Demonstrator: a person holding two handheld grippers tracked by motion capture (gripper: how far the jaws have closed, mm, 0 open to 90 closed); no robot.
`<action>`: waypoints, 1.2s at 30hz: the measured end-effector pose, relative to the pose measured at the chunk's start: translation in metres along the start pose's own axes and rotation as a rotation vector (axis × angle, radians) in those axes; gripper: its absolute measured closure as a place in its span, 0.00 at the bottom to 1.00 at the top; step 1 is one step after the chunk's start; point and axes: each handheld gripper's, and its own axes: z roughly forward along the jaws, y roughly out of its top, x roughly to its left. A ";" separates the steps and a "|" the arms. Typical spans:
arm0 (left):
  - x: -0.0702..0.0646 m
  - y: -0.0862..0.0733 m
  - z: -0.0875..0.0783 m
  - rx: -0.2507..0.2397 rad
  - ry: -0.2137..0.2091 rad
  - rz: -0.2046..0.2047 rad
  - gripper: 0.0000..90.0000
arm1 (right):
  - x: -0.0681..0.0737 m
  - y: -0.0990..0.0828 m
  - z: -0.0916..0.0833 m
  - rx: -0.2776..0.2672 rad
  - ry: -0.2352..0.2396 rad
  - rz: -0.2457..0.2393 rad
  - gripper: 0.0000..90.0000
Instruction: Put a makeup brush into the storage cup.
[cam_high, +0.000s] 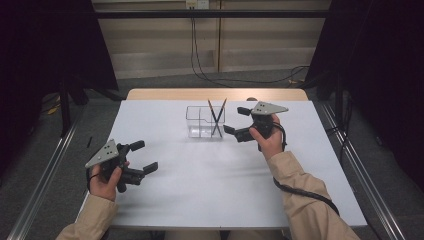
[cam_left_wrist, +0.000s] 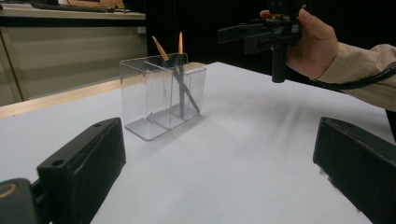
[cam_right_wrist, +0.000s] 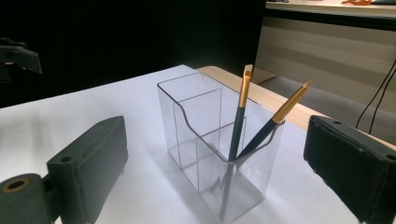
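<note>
Two pens (cam_high: 216, 116) lean crossed in the right compartment of the clear holder (cam_high: 200, 121), upper centre of the high view. My right gripper (cam_high: 239, 121) hangs just right of it, jaws spread wide and empty; my left gripper (cam_high: 141, 156), lower left, is open too. I'd judge the drop finished, so I should draw straight back, keeping clear of the pen tips.

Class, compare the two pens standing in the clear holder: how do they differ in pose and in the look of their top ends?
In the right gripper view, the left pen stands nearly upright, while the right pen leans far to the right. The left pen's gold top ends blunt and square; the right pen's tapers to a point. Both have dark lower bodies and gold uppers, and share one end compartment of the clear holder, crossing low down.
</note>
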 end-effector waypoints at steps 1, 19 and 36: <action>0.000 0.000 0.000 -0.001 -0.001 0.000 0.03 | 0.000 0.000 -0.001 0.004 -0.002 -0.003 0.07; -0.003 0.001 0.000 0.002 -0.003 0.005 0.02 | 0.007 -0.006 -0.020 0.013 0.007 -0.014 0.07; -0.002 0.001 -0.001 -0.002 -0.001 0.004 0.03 | 0.010 -0.012 -0.036 0.034 0.003 -0.026 0.07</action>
